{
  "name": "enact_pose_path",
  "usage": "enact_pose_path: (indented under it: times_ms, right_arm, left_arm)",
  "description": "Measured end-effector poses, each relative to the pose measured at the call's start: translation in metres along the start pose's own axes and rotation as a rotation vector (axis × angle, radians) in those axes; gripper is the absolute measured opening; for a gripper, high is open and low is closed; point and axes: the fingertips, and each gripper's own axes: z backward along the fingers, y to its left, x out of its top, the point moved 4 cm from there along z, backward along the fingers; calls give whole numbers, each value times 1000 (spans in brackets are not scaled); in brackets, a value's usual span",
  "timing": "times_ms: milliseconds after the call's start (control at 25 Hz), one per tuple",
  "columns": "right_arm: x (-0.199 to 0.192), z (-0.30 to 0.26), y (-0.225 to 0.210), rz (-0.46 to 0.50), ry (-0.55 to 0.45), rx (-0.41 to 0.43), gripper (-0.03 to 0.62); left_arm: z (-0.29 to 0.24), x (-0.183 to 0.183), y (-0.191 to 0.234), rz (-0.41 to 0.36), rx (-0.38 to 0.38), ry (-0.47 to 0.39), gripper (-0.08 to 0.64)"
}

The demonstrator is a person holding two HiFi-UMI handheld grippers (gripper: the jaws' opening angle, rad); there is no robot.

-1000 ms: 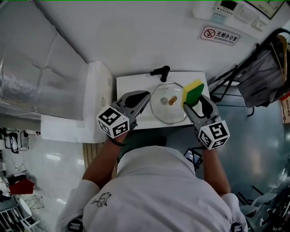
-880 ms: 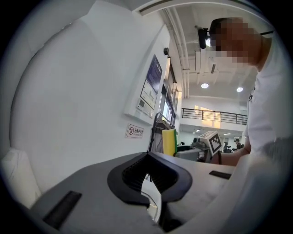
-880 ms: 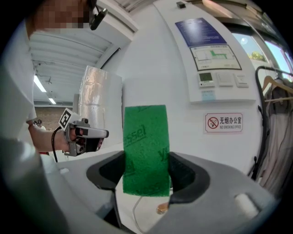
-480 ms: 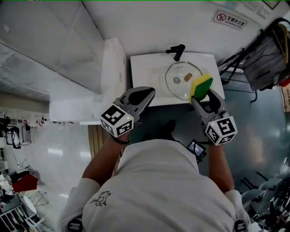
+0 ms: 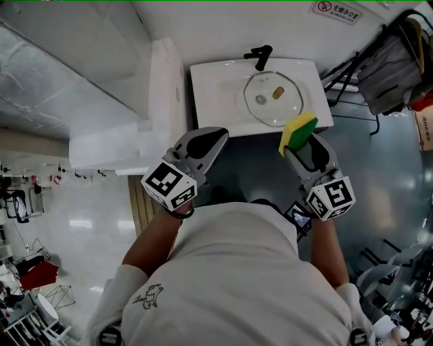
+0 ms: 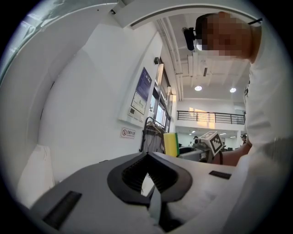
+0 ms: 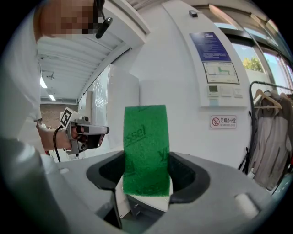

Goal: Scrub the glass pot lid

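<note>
The glass pot lid [image 5: 271,99] with its brown knob lies in the white sink [image 5: 216,88] at the top of the head view. My right gripper [image 5: 295,140] is shut on a yellow and green sponge [image 5: 298,132], held over the floor just in front of the sink's right corner. In the right gripper view the sponge [image 7: 145,151] stands upright between the jaws, green side facing the camera. My left gripper [image 5: 215,138] is shut with nothing in it, just in front of the sink's front edge. Both grippers are apart from the lid.
A black tap [image 5: 260,55] stands at the back of the sink. A white cabinet [image 5: 135,128] adjoins the sink's left side. A clothes rack with grey garments [image 5: 389,64] stands at the right. A no-smoking sign [image 5: 336,11] hangs on the wall.
Both grippers have drawn back from over the sink to in front of its front edge. The sponge stays in the right gripper. The lid has not moved in the sink.
</note>
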Motion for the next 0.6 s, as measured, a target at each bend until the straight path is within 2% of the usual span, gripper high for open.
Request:
enact_pose_path:
  times_ms: [280,600]
  right_arm:
    - [-7,56,-3,23,-24,33,291]
    - [-39,141,-6,37,-39,109,291]
  left_arm:
    - [-14,-12,-57,16,1,-6,-2]
    - [-41,-39,-156,-6,-7,19,-2]
